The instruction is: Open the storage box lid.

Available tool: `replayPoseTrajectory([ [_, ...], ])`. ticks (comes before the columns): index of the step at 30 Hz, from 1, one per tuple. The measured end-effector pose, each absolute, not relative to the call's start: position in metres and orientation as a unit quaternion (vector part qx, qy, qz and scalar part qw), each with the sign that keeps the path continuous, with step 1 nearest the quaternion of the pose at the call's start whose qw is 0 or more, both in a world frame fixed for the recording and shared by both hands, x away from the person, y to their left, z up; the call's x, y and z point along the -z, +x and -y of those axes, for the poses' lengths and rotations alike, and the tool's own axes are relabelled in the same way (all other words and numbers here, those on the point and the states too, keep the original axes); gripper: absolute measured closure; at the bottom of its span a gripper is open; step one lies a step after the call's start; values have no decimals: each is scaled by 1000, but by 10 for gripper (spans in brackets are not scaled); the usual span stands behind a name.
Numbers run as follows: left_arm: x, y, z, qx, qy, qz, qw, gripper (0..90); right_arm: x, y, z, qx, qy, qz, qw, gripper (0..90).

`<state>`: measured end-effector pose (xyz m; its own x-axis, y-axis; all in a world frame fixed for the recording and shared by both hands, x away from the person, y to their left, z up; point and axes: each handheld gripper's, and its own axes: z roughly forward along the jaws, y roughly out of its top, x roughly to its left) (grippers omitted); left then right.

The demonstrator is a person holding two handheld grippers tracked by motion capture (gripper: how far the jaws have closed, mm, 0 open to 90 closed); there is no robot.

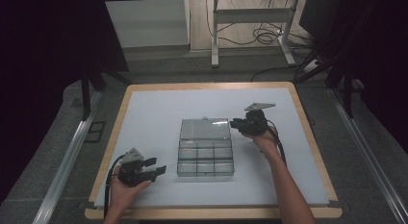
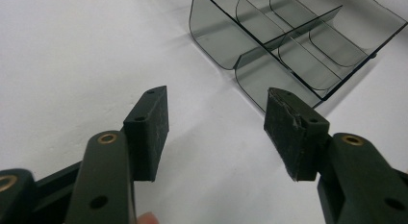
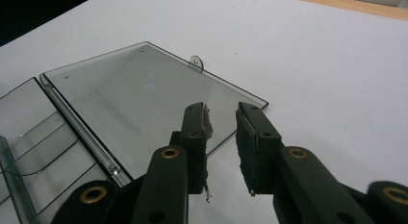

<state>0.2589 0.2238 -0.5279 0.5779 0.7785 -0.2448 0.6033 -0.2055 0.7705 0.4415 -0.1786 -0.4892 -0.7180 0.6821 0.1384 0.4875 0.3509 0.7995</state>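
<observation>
A smoky clear compartment box (image 1: 205,161) lies open in the middle of the white mat, its lid (image 1: 205,129) folded flat behind it. My right gripper (image 1: 234,123) sits at the lid's right edge. In the right gripper view the lid (image 3: 144,94) with its small latch tab (image 3: 196,63) lies flat, and my right gripper (image 3: 222,132) hovers over its near corner with a narrow gap and nothing pressed between the pads. My left gripper (image 1: 159,166) rests front left of the box, open. The left gripper (image 2: 216,123) points at the divided tray (image 2: 288,46), with bare mat between its jaws.
The white mat (image 1: 144,118) covers a wooden table whose rim (image 1: 211,213) shows at the front. A metal stand (image 1: 215,36) and loose cables (image 1: 264,36) are on the floor beyond the far edge. Dark curtains flank both sides.
</observation>
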Motion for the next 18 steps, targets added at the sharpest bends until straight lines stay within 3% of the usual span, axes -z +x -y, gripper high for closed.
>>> replayPoseTrajectory([
  [18, 527, 259, -223, -103, 771, -446, 442, 407, 471, 421, 180, -445, 330, -821, 137, 493],
])
